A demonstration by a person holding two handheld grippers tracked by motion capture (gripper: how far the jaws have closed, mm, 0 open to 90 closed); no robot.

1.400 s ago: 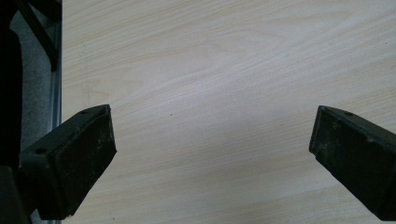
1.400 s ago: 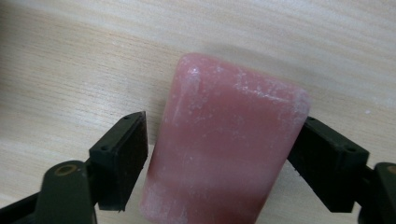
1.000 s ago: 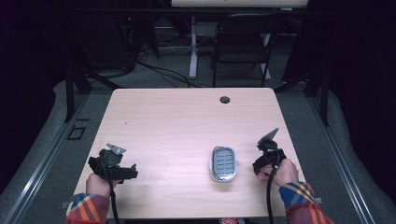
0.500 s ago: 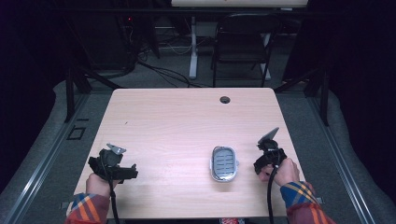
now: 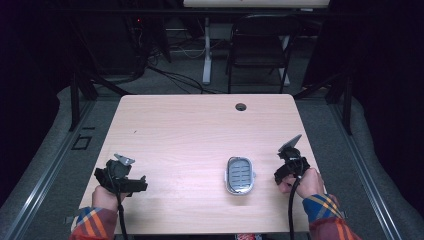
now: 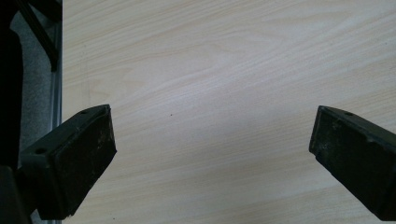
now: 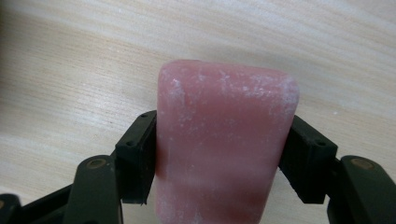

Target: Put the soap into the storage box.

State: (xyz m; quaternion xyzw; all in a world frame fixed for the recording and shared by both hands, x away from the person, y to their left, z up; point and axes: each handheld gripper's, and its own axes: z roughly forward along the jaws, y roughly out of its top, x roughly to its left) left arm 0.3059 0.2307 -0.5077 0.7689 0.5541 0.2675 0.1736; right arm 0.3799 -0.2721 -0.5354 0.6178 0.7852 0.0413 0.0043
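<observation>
1. Your right claw [image 7: 219, 154] pinches a pink, white-dusted bar of soap [image 7: 224, 140] between both jaws, at the near right of the pale wooden counter [image 5: 190, 130].
2. Your left claw [image 6: 210, 154] is spread wide over bare wood at the near left.
3. A grey oval soap dish with a slotted insert [image 5: 239, 175] sits just left of your right hand [image 5: 300, 181].

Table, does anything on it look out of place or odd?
Nothing stands out. The soap dish sits flat and empty on the table, while the right tool grips the pink soap bar.
</observation>
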